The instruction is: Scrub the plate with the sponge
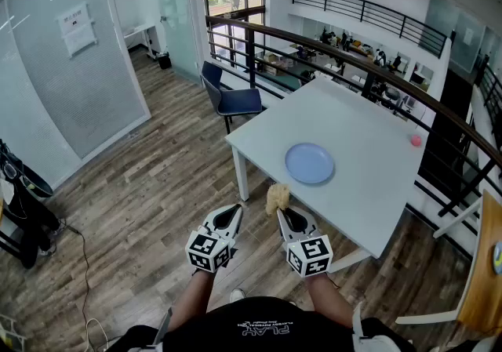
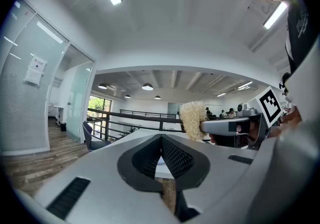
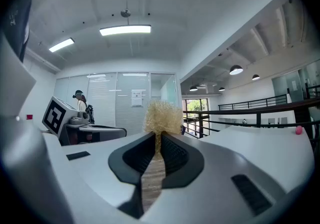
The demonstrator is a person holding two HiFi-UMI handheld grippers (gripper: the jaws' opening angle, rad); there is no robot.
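**Sponge clamped, plate on the table**

Head view: the blue plate (image 1: 309, 163) lies on the white table (image 1: 369, 119), with a pink ball (image 1: 415, 139) well apart near the far edge. The left hand-held gripper (image 1: 227, 219) and the right hand-held gripper (image 1: 284, 213) hang over the wood floor (image 1: 157, 186) by the table's near corner. The tan sponge (image 1: 276, 197) is at the right one's tip.

Left gripper view: its jaws meet, with nothing between them.

Right gripper view: its jaws are pinched tight on the sponge, which tufts out above them.

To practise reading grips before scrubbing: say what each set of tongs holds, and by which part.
The right tongs pinch the sponge by its lower end, the rest sticking out past the tips. The left tongs are shut on nothing.
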